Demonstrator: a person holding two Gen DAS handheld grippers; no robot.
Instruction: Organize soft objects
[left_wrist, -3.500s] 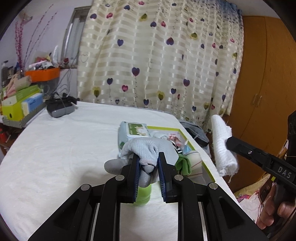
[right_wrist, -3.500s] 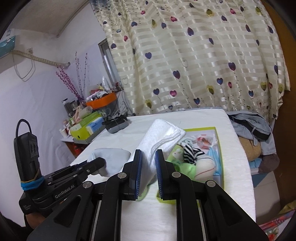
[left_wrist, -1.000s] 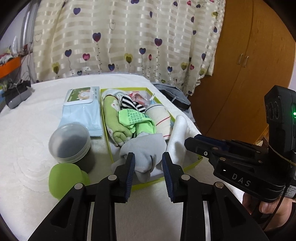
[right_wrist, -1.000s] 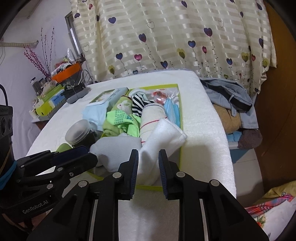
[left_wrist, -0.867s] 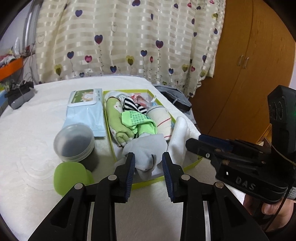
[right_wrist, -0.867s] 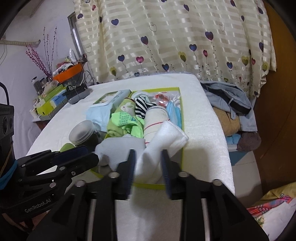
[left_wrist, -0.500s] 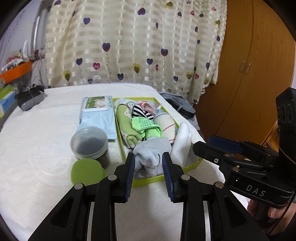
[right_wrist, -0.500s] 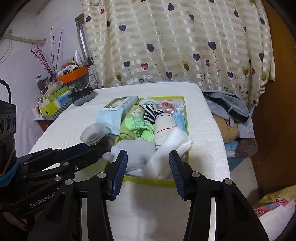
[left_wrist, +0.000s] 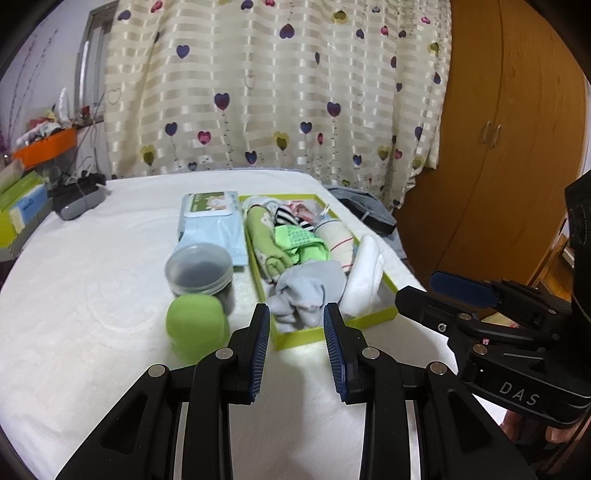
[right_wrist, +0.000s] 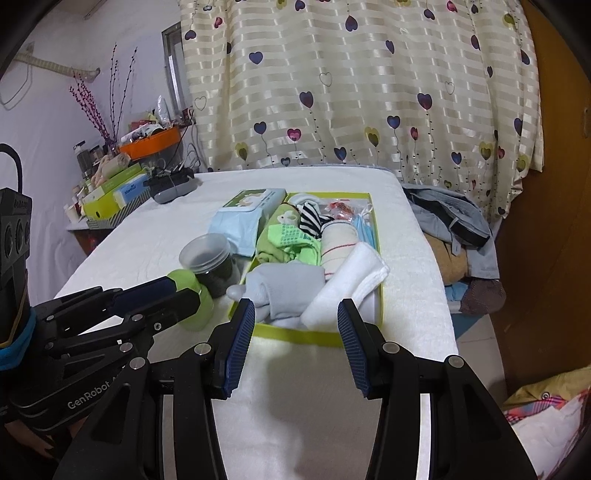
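I hold a claw in each hand over a white-covered table (left_wrist: 92, 258); my left claw (left_wrist: 296, 334) has its jaws parted with nothing between them, and my right claw (right_wrist: 295, 339) stands wider still, also released and empty. Both hang just short of the near edge of a shallow green tray (right_wrist: 303, 335), well placed, I judge, to leave the tray's contents undisturbed. The soft things lie packed in that tray: a grey sock (left_wrist: 306, 286) bunched at the near end, a rolled white towel (right_wrist: 347, 284) touching it on the right and leaning on the tray's right wall; behind them a bright green cloth (right_wrist: 291, 240), a cream roll with red stripes (left_wrist: 338, 238), an olive-green roll (left_wrist: 264, 240) and a striped black-and-white piece (right_wrist: 312, 219); they seem laid side by side so each fills its own lane. The sock's toes spill toward the near rim, so it may want tucking in. Left of the tray, on the table, stand a lidded dark jar (left_wrist: 201, 273) and a green cup (left_wrist: 195, 326), just beside each other, with a pack of wipes (left_wrist: 210, 221) behind; these crowd the tray's left side. A heart-print curtain (right_wrist: 369, 92) hangs behind; clothes (right_wrist: 454, 221) are heaped off the table's right edge.
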